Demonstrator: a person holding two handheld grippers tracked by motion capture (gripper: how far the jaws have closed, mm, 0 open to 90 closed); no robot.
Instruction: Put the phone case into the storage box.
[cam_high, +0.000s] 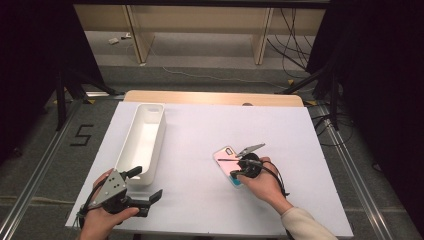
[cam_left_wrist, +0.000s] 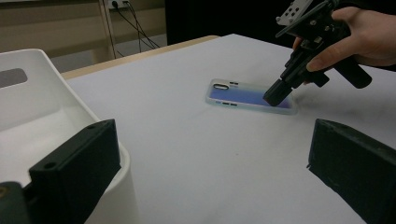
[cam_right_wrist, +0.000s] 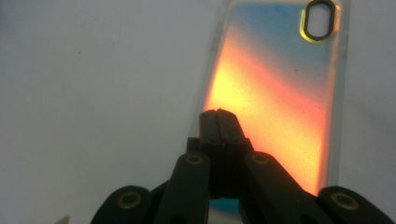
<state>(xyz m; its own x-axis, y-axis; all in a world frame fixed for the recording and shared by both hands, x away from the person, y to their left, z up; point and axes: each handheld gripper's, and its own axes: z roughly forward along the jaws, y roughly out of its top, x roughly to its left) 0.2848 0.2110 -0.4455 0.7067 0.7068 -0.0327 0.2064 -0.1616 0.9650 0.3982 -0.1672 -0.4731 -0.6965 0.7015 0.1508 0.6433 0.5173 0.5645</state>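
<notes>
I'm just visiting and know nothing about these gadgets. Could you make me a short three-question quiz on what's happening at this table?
1. True or false: the right gripper has its jaws shut, tips over the phone case.
2. What lies beside the left gripper? A) white bin B) red cup C) book
3. What does the phone case rest on?

Key: 1 true; 2 A; 3 the white table top, lying flat.
</notes>
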